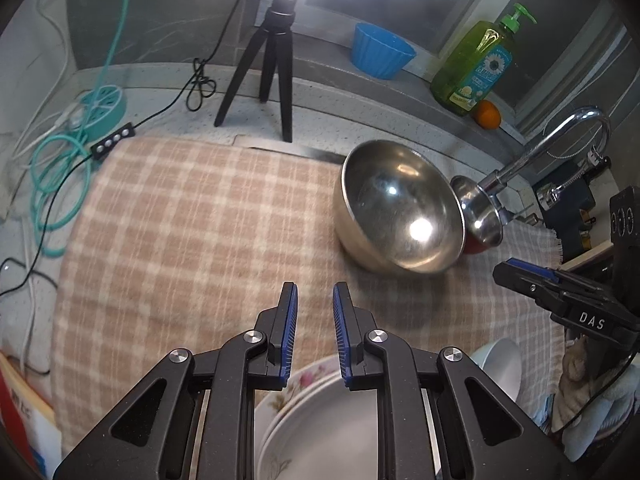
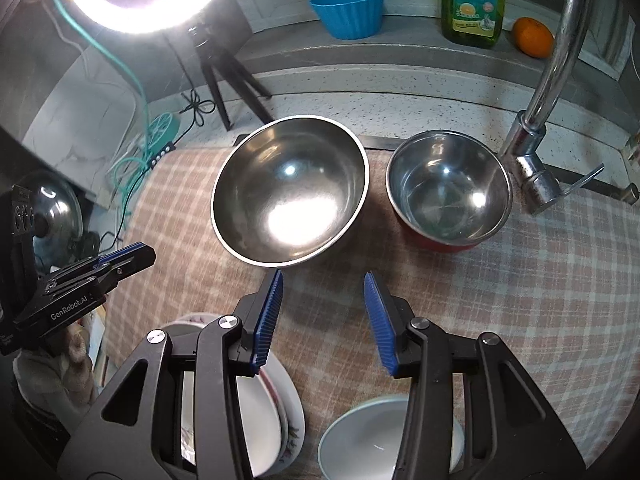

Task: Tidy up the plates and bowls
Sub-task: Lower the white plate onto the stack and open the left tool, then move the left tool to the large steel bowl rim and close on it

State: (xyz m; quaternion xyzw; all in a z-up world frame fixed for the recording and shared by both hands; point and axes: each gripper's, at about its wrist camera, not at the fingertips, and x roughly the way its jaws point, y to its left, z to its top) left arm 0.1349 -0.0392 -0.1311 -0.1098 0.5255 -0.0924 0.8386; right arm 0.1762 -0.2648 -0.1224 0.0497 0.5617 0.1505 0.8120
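Note:
A large steel bowl (image 2: 290, 196) stands on the checked cloth (image 2: 540, 300), also seen in the left wrist view (image 1: 400, 208). A smaller steel bowl with a red outside (image 2: 448, 192) stands to its right, partly hidden in the left wrist view (image 1: 482, 216). A stack of white floral plates (image 2: 276, 424) (image 1: 320, 420) and a white bowl (image 2: 372, 440) (image 1: 504, 364) lie near the front edge. My left gripper (image 1: 314, 292) is open and empty above the plates. My right gripper (image 2: 324, 280) is open and empty, just short of the large bowl.
A chrome tap (image 2: 556, 80) rises at the right. A black tripod (image 1: 272, 64), cables and a teal hose (image 1: 60, 168) lie at the left back. On the ledge stand a blue cup (image 2: 348, 8), a soap bottle (image 2: 472, 4) and an orange (image 2: 534, 38).

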